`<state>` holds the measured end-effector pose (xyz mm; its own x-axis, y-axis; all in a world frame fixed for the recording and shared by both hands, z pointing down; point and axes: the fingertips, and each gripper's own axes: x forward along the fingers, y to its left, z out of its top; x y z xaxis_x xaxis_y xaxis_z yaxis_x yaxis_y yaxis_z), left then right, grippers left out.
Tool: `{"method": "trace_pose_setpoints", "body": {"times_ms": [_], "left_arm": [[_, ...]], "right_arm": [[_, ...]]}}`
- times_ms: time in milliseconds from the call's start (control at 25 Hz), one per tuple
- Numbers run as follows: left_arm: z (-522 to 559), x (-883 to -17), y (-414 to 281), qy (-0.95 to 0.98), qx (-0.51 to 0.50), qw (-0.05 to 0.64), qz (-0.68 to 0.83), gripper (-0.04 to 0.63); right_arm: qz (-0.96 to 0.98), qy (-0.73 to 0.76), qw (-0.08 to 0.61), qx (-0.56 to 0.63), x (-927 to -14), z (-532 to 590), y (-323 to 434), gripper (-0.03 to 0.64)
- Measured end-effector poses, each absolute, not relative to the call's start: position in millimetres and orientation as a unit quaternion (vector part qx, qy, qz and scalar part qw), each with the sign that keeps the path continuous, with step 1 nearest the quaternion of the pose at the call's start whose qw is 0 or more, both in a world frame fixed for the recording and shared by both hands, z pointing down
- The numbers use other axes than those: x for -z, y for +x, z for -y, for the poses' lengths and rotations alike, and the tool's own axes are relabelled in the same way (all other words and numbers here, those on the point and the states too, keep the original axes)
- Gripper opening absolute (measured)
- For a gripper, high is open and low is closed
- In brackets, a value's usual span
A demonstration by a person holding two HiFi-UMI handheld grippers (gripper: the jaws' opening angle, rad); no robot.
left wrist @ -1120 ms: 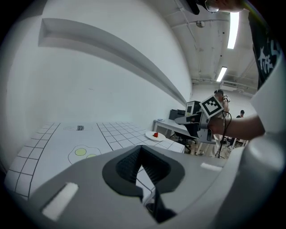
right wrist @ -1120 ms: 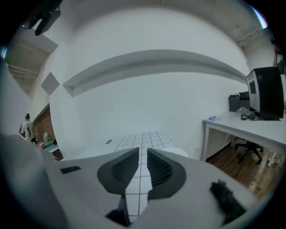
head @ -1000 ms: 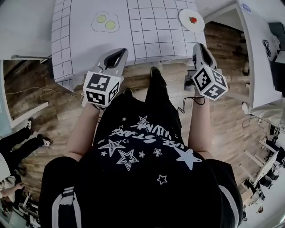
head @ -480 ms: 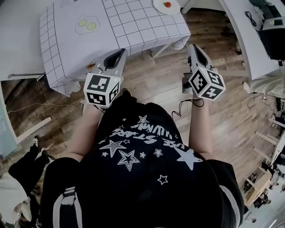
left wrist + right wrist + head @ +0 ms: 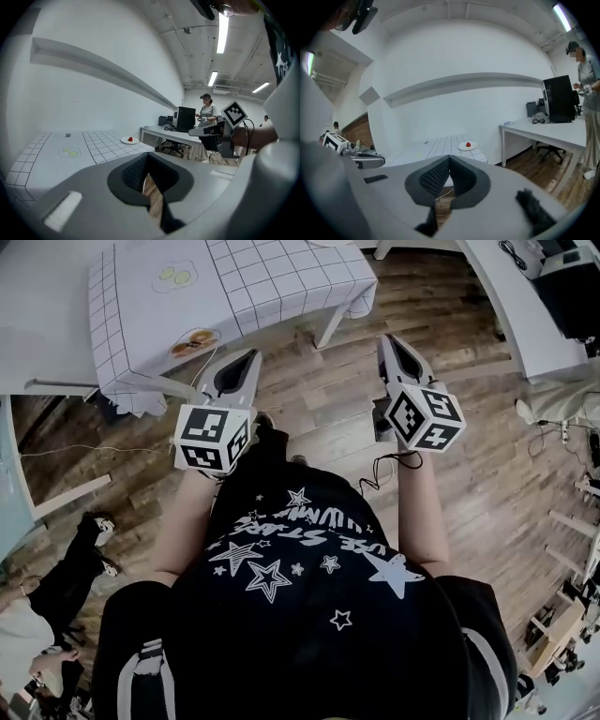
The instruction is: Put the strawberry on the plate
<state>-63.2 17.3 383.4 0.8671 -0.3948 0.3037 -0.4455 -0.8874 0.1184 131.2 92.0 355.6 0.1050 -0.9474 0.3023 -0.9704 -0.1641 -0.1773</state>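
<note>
A red strawberry [image 5: 468, 144] lies on a small white plate [image 5: 463, 147] at the far corner of the grid-patterned table [image 5: 436, 146]. The left gripper view shows the same strawberry [image 5: 130, 139] on its plate [image 5: 125, 140]. Neither shows in the head view. My left gripper [image 5: 251, 354] and right gripper [image 5: 386, 339] hang over the wooden floor, well short of the table [image 5: 281, 277]. Both are shut, pads together, with nothing between them. The right gripper [image 5: 450, 157] points toward the plate from a distance.
A fried-egg toy [image 5: 175, 276] and a brown-orange item [image 5: 194, 340] lie on the table. White desks with a computer [image 5: 557, 99] stand to the right. One person [image 5: 587, 89] stands by those desks. Another person [image 5: 56, 587] is at the lower left.
The table has slid up and to the left in the head view as the person backed away. The plate with the strawberry has left the top edge. Both grippers stay level in front of the body.
</note>
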Motion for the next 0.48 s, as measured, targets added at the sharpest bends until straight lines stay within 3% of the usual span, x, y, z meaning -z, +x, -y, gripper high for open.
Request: {"method": "trace_pose_setpoints", "body": {"times_ms": [480], "left_arm": [[-95.3, -361.6, -102.5, 0.954, -0.128, 0.067, 0.264, 0.009]], "right_arm": [[0.697, 0.698, 0.048, -0.158, -350.7, -137.0, 87.7, 0.014]]}}
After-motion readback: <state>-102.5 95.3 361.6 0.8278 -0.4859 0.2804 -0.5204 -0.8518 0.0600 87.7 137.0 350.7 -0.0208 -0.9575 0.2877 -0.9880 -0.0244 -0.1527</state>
